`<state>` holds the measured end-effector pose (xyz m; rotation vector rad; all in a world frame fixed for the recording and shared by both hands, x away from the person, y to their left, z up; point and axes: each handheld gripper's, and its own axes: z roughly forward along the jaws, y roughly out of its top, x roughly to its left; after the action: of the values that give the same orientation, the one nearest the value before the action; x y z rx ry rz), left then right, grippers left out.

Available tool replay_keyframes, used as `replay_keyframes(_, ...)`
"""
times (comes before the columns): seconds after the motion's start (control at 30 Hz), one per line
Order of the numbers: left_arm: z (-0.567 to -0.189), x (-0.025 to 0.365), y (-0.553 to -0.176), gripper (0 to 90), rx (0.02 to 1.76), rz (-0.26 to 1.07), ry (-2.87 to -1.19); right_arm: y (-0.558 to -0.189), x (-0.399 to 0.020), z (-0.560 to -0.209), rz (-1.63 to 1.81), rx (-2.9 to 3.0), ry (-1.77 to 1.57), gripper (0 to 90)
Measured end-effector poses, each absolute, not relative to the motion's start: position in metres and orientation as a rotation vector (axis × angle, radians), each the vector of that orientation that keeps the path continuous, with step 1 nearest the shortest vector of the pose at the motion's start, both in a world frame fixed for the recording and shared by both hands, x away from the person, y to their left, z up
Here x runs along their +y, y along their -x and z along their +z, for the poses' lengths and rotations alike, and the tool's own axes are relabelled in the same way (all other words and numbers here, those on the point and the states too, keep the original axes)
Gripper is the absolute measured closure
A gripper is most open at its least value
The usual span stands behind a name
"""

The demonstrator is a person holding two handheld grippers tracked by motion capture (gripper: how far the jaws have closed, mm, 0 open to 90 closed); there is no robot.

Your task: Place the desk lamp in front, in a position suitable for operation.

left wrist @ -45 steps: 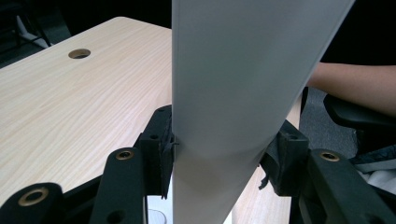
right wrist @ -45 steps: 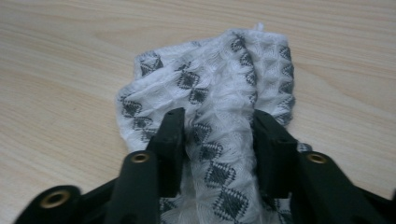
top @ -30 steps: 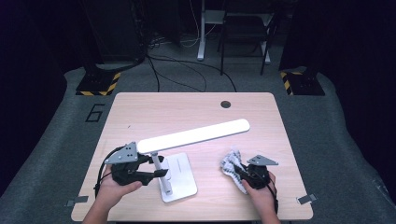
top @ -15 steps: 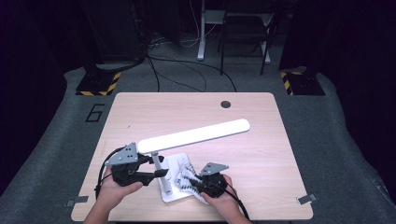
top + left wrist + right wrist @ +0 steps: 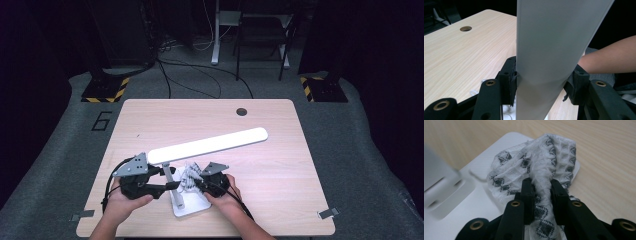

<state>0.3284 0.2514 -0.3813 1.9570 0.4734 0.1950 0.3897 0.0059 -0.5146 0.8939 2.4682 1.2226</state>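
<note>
On the near left part of the pale wooden desk (image 5: 150, 120) stands a white desk lamp (image 5: 207, 145), its long flat head running from the near left up toward the far right, its square white base (image 5: 192, 202) close to the near edge. The left gripper (image 5: 167, 185) has its fingers (image 5: 510, 82) closed on the lamp: in the left gripper view the two black pads press against both sides of a broad white part of the lamp that rises between them.

The right gripper (image 5: 197, 182) sits just right of the lamp's post, over the base. Its fingers (image 5: 527, 192) stand narrow, pinched on a bunched white cloth (image 5: 536, 167) with a waffle weave and a dark diamond pattern. In the right gripper view the cloth lies on the base's right corner, spilling slightly over its edge onto the wood.

The one piece of writing that can be read is a large dark "6" (image 5: 101, 121) on the grey floor mat (image 5: 65, 150) just left of the desk. Yellow and black hazard stripes (image 5: 105, 95) mark the feet of stands beyond the far corners. A round cable hole (image 5: 242, 111) sits near the desk's far edge. No brand shows on the lamp or the grippers.
</note>
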Motion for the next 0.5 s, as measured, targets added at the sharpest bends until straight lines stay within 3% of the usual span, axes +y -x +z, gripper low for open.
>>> replay_keyframes(0.23,-0.382,0.251,-0.328,50.8,0.474,0.195,-1.953,-0.431,0.022,-0.513,1.204,2.435,-0.958,75.7)
replay_keyframes(0.5,-0.383,0.251,-0.328,50.8,0.474,0.199,-1.943,-0.439,0.028,-0.514,1.192,2.405,-0.956,75.8)
